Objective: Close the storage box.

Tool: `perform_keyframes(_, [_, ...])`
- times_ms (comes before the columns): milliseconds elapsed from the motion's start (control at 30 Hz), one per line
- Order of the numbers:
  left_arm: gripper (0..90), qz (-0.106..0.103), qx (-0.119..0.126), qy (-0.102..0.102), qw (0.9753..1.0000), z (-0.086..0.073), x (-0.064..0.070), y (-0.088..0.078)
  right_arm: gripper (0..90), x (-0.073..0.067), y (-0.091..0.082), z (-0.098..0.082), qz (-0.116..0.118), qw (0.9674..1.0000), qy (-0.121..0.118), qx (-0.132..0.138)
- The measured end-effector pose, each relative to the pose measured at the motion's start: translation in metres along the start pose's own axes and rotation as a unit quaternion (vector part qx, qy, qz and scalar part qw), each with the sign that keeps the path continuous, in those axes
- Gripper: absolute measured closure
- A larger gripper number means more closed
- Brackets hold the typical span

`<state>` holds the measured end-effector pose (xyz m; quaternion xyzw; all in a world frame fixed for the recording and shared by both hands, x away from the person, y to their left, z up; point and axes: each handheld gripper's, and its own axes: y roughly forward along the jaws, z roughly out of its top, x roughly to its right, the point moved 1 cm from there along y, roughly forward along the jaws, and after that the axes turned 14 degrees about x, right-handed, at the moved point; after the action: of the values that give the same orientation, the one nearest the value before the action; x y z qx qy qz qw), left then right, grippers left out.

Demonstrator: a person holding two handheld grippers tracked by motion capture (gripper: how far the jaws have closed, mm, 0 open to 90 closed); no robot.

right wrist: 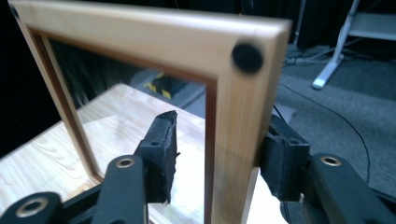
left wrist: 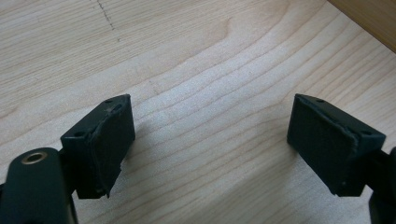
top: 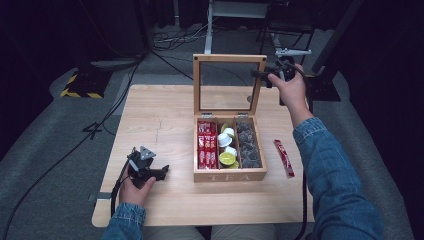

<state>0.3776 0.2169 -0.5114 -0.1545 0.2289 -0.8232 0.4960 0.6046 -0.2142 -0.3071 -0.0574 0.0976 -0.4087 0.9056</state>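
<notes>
Black jaws of the right gripper [right wrist: 215, 154] were seen half closed astride the side rail of the lid [right wrist: 243, 121], one pad against it, the other just clear. That glass-paned wooden lid stood upright over the tea box [top: 230, 176] on the table [top: 160, 120]. Beside the box, the left gripper [left wrist: 210, 140] was held wide open with nothing between its jaws.

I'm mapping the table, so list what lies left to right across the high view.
Left tool → red sachets in the tea box → white and green pods → dark tea bags → loose red sachet on the table.
</notes>
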Motion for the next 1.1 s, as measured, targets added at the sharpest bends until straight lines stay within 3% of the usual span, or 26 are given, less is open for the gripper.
perform_keyframes(67, [15.4, 0.0, -0.001, 0.001, 1.0, 0.0, 0.0, 0.0, 51.3, -0.004, -0.006, 0.003, 0.005, 1.0, 0.002, 0.002])
perform_keyframes(333, [15.1, -0.001, -0.001, 0.0, 1.0, 0.0, 0.0, 0.0, 51.4, -0.022, -0.029, 0.008, 0.011, 0.9996, -0.026, -0.006])
perform_keyframes(600, [15.1, -0.001, -0.001, 0.0, 1.0, 0.0, 0.0, 0.0, 50.8, -0.035, -0.049, 0.007, 0.022, 0.9991, -0.033, -0.016])
perform_keyframes(1100, [15.2, -0.001, -0.001, 0.0, 1.0, 0.0, 0.0, 0.0, 49.7, -0.058, -0.084, -0.007, 0.039, 0.9971, -0.055, -0.035])
